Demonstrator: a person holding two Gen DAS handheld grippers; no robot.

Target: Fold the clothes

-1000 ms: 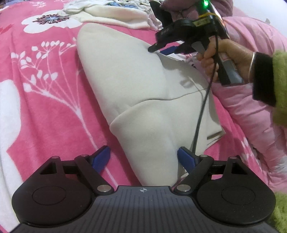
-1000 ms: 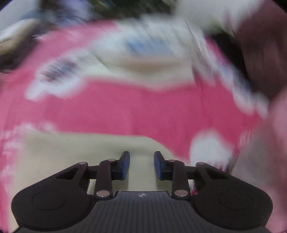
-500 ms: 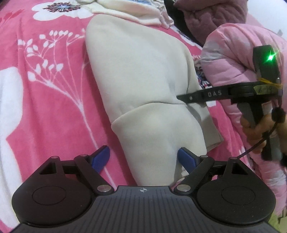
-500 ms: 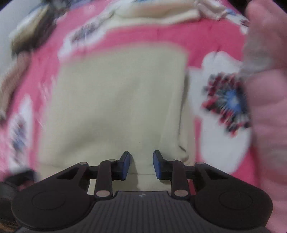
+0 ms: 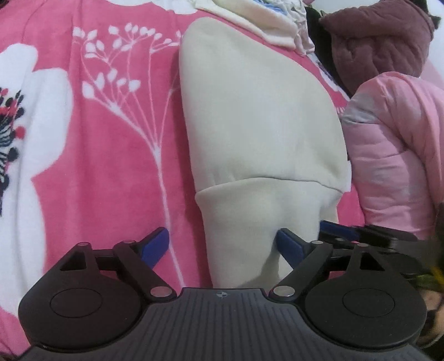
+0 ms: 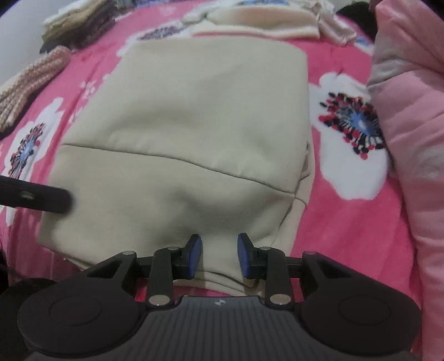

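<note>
Cream fleece garment (image 5: pixel 260 116), soft and limp, lies half-folded on a pink floral bed (image 5: pixel 116 172). Left gripper (image 5: pixel 222 244) jaws stand wide astride its near end; right gripper (image 6: pixel 219 255) jaws are narrow, gripping nothing. Its near hem looks the best hold.

A bed covered by a pink blanket (image 6: pixel 347 236) printed with large white flowers carried everything. A folded beige garment (image 6: pixel 199 116) lay flat on it, its near edge reaching in between the right fingers (image 6: pixel 194 254). Beyond it lay more cream clothes (image 6: pixel 258 20). Far left of those fingers sat knitted pieces (image 6: pixel 30 80); to their right a pink quilted jacket (image 6: pixel 410 116) was heaped. In the left view a maroon padded garment (image 5: pixel 380 41) lay behind the jacket.
</note>
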